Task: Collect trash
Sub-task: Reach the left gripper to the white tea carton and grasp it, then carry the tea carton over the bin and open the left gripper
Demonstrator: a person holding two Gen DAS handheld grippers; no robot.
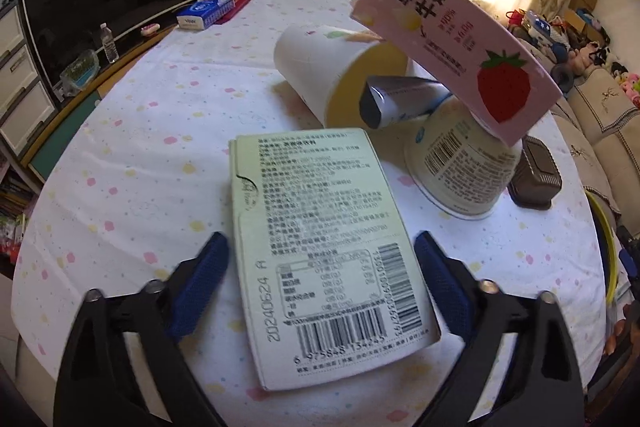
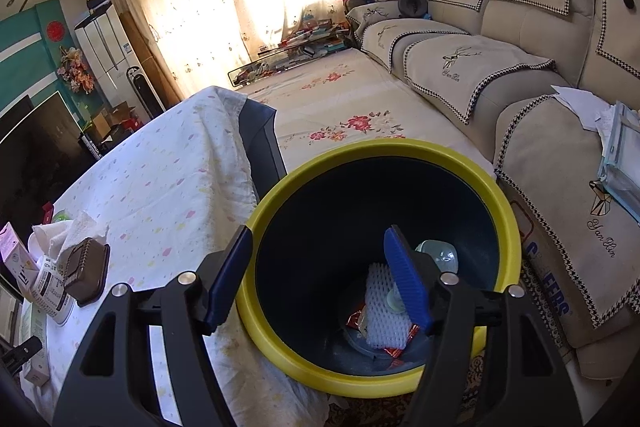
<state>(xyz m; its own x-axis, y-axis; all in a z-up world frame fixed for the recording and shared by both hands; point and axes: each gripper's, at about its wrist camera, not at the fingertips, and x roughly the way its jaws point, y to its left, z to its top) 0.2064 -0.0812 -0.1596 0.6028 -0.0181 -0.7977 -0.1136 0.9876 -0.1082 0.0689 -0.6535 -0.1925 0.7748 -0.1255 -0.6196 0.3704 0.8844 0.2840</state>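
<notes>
Nearby, cups (image 1: pixel 344 83) (tipped) crowd carton (image 1: pixel 320 251).

The flat pale-green printed carton (image 1: pixel 324 259) at the middle of the left wrist view reads "20240524 A", with "6 975848 134" legible under its barcode. The beige embroidered sofa cover (image 2: pixel 600 211) at right reads "Yan Bin".

Pale green carton (image 1: pixel 320 251), black print and barcodes. Tablecloth (image 1: pixel 152 147) white, speckled pink and yellow. Pink carton (image 1: pixel 460 43) shows a red strawberry. Tipped cup (image 1: pixel 336 75) white outside, yellow within. Bin (image 2: pixel 460 167) yellow-rimmed, dark inside, maybe navy. Gripper pads (image 1: pixel 200 279) blue.
</notes>
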